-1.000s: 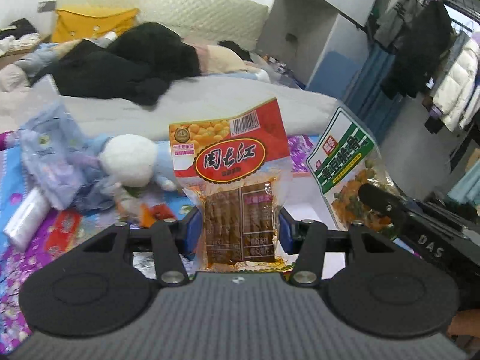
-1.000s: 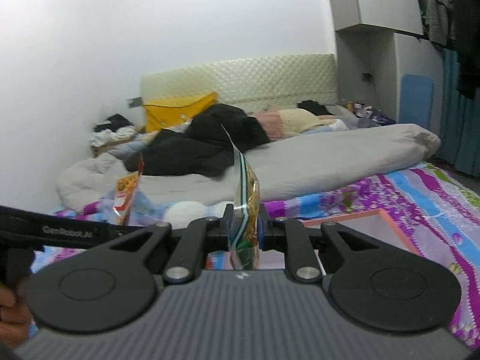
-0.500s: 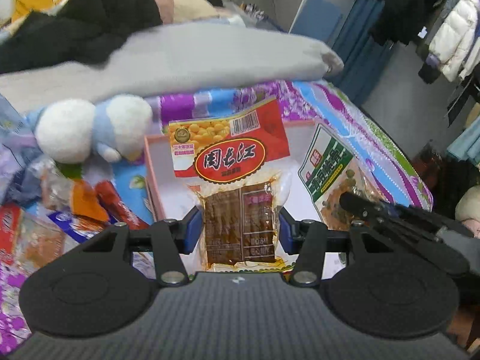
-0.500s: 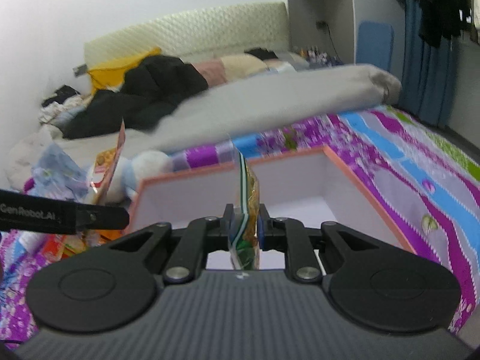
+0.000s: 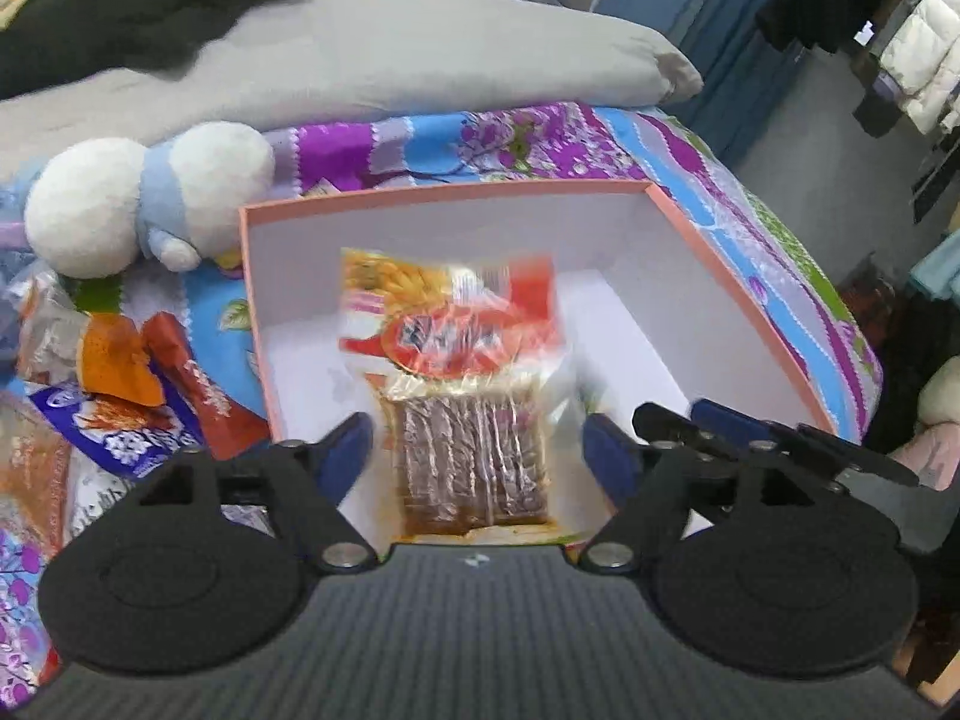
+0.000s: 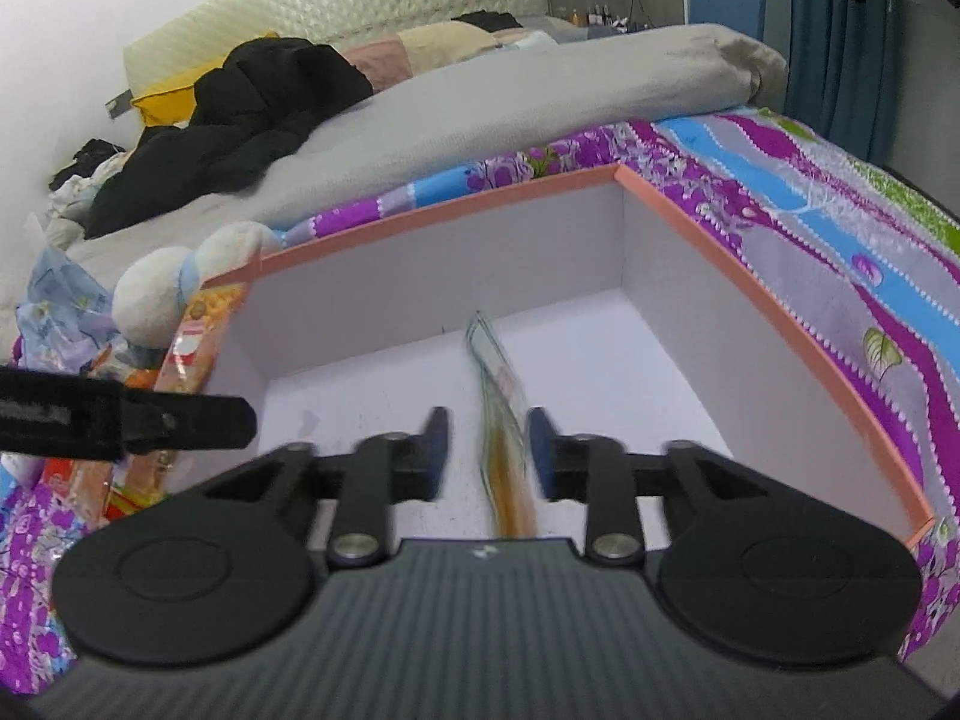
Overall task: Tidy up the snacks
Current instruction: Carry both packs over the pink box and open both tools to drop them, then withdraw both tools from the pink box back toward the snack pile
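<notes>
Left gripper (image 5: 477,444): jaws spread, have just been opening. The red-label dried tofu packet (image 5: 465,396) sits between the blue pads but clear of both, with a gap on each side. It is blurred, apparently dropping free. Its long axis runs away from the gripper, brown contents nearest, red printed header farthest.

Right gripper (image 6: 489,447): jaws part-spread, have just been opening. A thin green-edged snack bag (image 6: 501,420) stands edge-on between the pads, nearer the right-hand pad. Whether it touches that pad cannot be told; no pinch is visible. Its long axis also runs away from the gripper, toward the far wall of the box.

Pink-rimmed gift box (image 5: 738,276): white interior, open top, set on the floral bedsheet (image 5: 540,144). Both packets lie over its floor, directly ahead of and below their own grippers. The tofu packet occupies the left-centre of the box, the bag the middle as the right wrist view shows it.

Loose snack packets (image 5: 138,408): heaped on the sheet outside the box's left wall, beside a white and blue plush toy (image 5: 144,198). These lie nearer the left gripper than the right.

Judgement: both items count as delivered. The coming move is likely a withdrawal, then a reach left toward the heap, which suits the left hand.
</notes>
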A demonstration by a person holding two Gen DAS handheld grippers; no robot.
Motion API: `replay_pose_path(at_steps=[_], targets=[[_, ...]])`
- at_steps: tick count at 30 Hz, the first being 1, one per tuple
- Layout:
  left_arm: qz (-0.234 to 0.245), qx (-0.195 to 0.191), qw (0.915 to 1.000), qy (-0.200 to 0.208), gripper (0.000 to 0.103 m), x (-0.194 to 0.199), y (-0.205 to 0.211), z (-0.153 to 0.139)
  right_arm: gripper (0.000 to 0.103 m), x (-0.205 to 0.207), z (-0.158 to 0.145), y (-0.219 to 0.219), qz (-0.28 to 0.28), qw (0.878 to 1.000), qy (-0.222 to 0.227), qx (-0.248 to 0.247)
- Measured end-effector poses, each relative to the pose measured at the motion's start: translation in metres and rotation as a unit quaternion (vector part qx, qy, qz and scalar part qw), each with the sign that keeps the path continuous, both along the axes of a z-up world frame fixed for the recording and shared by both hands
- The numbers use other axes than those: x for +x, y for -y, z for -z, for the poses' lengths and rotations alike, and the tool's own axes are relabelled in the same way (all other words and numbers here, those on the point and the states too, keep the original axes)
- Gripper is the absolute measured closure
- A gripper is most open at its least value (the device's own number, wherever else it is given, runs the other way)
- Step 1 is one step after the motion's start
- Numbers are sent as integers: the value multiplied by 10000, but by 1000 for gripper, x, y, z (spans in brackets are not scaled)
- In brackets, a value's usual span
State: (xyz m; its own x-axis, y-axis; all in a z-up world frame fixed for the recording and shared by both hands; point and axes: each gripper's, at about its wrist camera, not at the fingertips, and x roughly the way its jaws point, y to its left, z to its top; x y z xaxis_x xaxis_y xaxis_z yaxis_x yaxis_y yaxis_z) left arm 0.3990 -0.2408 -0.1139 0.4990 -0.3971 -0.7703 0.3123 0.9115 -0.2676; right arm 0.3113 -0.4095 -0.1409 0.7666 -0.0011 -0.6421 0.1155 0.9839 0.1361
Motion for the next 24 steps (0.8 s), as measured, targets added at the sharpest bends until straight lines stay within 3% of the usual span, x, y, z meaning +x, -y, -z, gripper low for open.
replay_pose_path(at_steps=[5,11,18,24], targets=[[63,-68,9998,164,21,-9,-3,-18,54,-5,-11,4,23,9999,154,66],[62,-208,9978,631,21,-27,-18,-60,54,-20,-46,-4,-18,9984,563,19],[-30,-295,9937,1081,21,-62,-54,-100,54,-46,-89,-33,-276,9932,1127,-44],[-330,-115,9887,1456,21,-96,-98,-118,54,-71,-112,-65,-574,9865,1537,6]])
